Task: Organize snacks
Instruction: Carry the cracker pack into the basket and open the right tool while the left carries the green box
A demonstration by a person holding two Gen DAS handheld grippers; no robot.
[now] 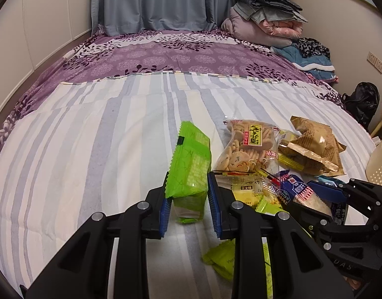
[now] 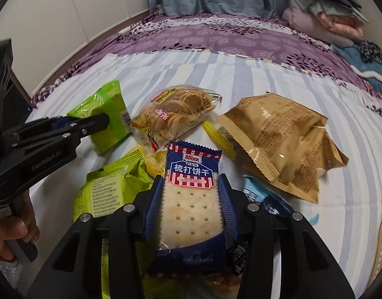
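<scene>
My left gripper (image 1: 189,199) is shut on a green snack pack (image 1: 191,164), held upright above the striped bedspread (image 1: 91,137); it also shows in the right wrist view (image 2: 108,114). My right gripper (image 2: 191,199) is shut on a blue soda biscuit pack (image 2: 192,199), seen at the right of the left wrist view (image 1: 300,194). A clear bag of small crackers (image 1: 248,147) (image 2: 176,112), a tan snack bag (image 1: 312,147) (image 2: 278,139) and several green and yellow packets (image 2: 111,189) lie in a pile on the bed.
A cream perforated basket (image 1: 380,162) stands at the bed's right edge. Folded blankets (image 1: 265,17) are stacked at the far right corner. A black bag (image 1: 362,102) sits beside the bed. The purple sheet (image 1: 166,54) covers the far half.
</scene>
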